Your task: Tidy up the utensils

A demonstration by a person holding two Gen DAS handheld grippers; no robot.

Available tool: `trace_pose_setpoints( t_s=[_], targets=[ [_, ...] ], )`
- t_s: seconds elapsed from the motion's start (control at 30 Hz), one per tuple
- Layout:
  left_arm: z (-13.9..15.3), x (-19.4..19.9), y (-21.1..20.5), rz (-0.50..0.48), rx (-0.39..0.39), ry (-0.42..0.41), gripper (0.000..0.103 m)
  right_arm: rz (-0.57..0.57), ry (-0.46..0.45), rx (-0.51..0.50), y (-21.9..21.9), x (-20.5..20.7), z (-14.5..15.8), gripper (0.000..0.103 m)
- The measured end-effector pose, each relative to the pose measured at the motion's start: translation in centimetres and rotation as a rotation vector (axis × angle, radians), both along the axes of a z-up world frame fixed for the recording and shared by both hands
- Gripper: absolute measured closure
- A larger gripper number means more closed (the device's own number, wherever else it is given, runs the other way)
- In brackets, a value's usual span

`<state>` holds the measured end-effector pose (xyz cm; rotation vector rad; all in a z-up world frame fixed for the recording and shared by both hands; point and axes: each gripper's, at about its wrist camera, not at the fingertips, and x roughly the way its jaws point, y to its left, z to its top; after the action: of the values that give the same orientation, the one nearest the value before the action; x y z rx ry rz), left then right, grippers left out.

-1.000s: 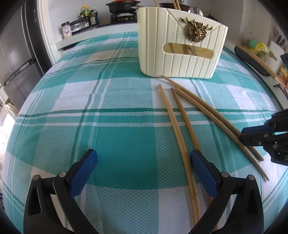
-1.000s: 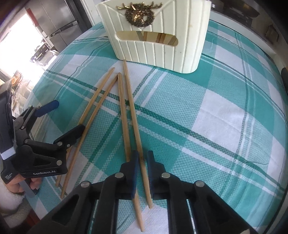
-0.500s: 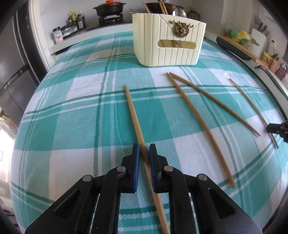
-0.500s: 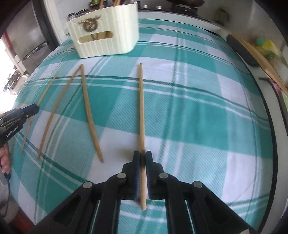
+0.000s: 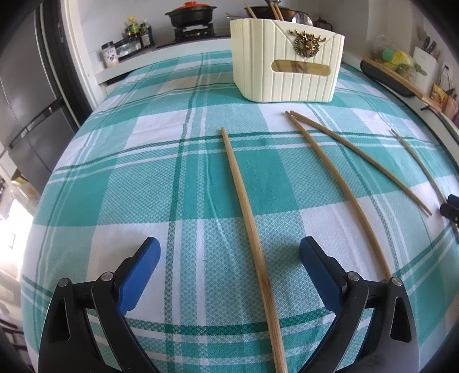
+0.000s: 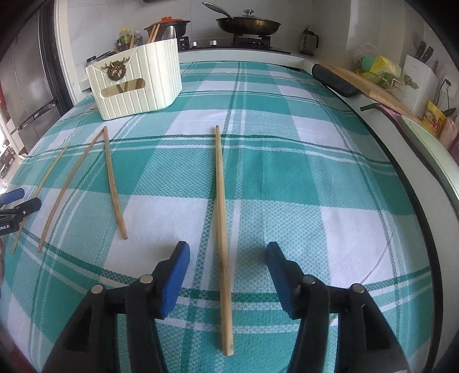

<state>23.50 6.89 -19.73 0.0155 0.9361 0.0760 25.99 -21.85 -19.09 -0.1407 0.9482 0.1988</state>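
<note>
A cream ribbed utensil holder [image 5: 287,71] [image 6: 134,83] with a brass deer badge stands at the far side of the teal checked tablecloth [image 5: 160,178]; chopsticks poke out of it. My left gripper [image 5: 229,244] is opening wide, and one wooden chopstick [image 5: 243,200] lies flat on the cloth between its blue pads, untouched. My right gripper [image 6: 228,246] is also opening around another chopstick [image 6: 221,186] that lies loose on the cloth. Two more chopsticks [image 5: 338,183] [image 6: 113,183] lie between the two grippers, their far tips meeting.
Behind the table is a stove with a black pot [image 5: 190,15] and a frying pan [image 6: 248,25]. A grey fridge [image 5: 25,94] stands at the left. A cutting board [image 6: 370,86] and a knife block [image 6: 417,83] line the right counter.
A second ago all the chopsticks lay bunched near the holder. Each gripper then shut on one and pulled it sideways. Both have now opened, leaving those chopsticks flat on the cloth.
</note>
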Motion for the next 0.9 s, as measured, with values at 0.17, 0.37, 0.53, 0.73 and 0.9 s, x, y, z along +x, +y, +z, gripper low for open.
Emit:
trace_pose_setpoints(
  t_s=[0.17,0.37,0.53,0.73,0.9],
  targets=[
    [0.0,0.0,0.3,0.001,-0.016,0.004,0.004,-0.003,-0.014,0.000,-0.1,-0.4,-0.1,0.046],
    [0.1,1.9,0.9,-0.075,-0.057,0.074,0.006,0.064,0.191,-0.027,0.2,2.5,0.7,0.046],
    [0.2,6.3,0.9,-0.138,-0.057,0.099,0.010,0.171,0.288,-0.055,2.9,7.0,0.5,0.048],
    [0.9,11.0,0.7,-0.159,-0.066,0.083,0.069,0.128,0.250,-0.052,6.2,14.1,0.3,0.079],
    [1.9,10.7,1.1,-0.143,-0.094,0.038,0.099,0.051,0.209,0.076,5.3,16.6,0.8,0.097]
  ],
)
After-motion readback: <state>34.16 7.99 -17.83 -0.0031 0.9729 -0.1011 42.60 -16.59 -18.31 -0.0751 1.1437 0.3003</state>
